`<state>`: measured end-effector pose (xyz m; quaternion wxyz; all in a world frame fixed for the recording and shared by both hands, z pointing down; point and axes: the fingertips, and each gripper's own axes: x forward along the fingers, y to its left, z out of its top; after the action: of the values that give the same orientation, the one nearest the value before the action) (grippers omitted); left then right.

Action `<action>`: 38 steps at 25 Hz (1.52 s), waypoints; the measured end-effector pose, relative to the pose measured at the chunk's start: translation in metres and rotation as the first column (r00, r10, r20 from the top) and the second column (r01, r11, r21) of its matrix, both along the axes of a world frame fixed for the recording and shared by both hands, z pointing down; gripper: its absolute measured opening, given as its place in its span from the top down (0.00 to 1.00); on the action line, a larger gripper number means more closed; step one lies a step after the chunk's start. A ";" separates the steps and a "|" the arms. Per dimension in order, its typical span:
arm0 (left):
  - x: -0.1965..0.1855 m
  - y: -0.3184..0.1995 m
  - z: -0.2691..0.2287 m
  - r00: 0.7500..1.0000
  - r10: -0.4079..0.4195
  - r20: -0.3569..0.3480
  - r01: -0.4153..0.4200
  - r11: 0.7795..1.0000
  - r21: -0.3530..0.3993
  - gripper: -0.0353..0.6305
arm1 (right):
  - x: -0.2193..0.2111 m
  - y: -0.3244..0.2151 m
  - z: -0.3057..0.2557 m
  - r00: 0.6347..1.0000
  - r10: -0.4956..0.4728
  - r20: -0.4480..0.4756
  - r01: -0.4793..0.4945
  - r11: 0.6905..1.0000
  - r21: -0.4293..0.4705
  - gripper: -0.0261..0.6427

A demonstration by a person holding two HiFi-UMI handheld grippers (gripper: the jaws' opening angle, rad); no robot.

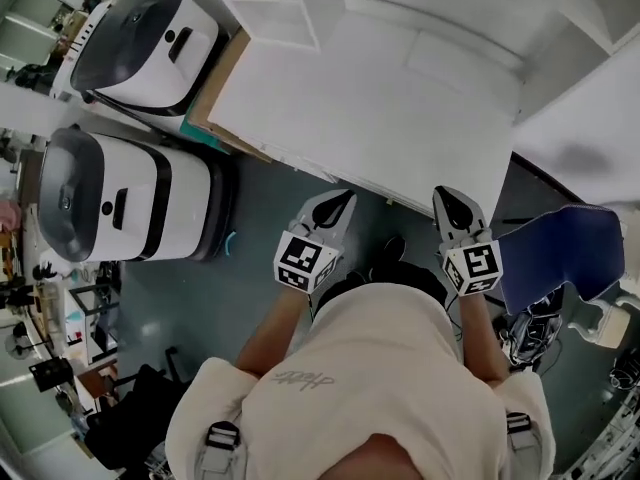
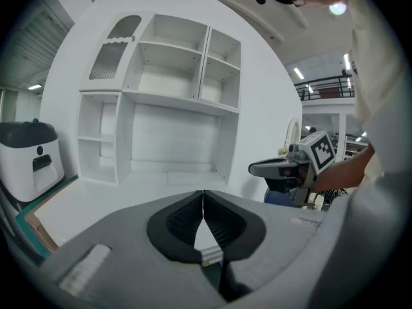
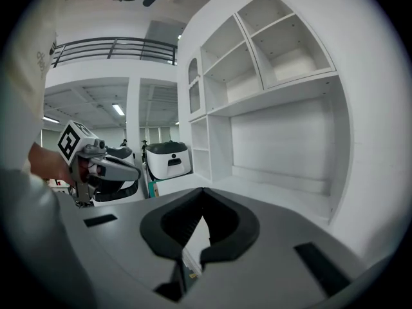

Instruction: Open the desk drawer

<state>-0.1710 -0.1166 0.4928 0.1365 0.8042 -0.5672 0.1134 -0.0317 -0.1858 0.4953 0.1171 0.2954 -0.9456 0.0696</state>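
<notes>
The task has not begun, judging by how things lie. The left gripper [image 1: 342, 201] and right gripper [image 1: 448, 195] hang side by side, apart from each other, over the floor just short of the desk [image 1: 380, 118] at 12 o'clock. Neither touches it. Each gripper view shows its jaws drawn together, tips meeting, with nothing between them. The drawer itself shows in no view; it presumably sits under the near edge of the desk top, which only the head view looks down on, and no front or handle can be made out there. What is left is therefore the whole job: find the handle, spread a pair of jaws, take hold, pull. The head view alone shows the two machines [image 1: 130, 198] at 9 to 10 o'clock and the blue chair [image 1: 560, 253] at 3 o'clock. The gripper views, looking level across the desk top, show what the head view barely gives: the shelves [image 2: 167, 76] standing at the back of the desk, bare. Each gripper view also catches the other gripper off to its side.
</notes>
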 end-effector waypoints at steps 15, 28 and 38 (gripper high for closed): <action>0.062 -0.123 -0.011 0.994 0.102 -0.028 -0.102 0.995 0.007 0.92 | 0.058 -0.079 0.031 0.998 0.040 0.040 -0.037 0.997 -0.070 0.96; 0.083 -0.159 -0.034 0.957 0.287 0.046 -0.289 0.955 0.061 0.92 | 0.075 -0.079 0.010 0.983 0.180 0.019 -0.179 0.982 -0.056 0.96; 0.062 -0.156 -0.051 0.940 0.336 0.064 -0.340 0.938 0.069 0.92 | 0.052 -0.083 -0.016 0.971 0.236 0.028 -0.235 0.972 -0.029 0.96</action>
<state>-0.1085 -0.2725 0.4418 0.0684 0.8912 -0.4281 0.1332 0.0207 -0.2689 0.4797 0.0971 0.4027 -0.9047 0.0995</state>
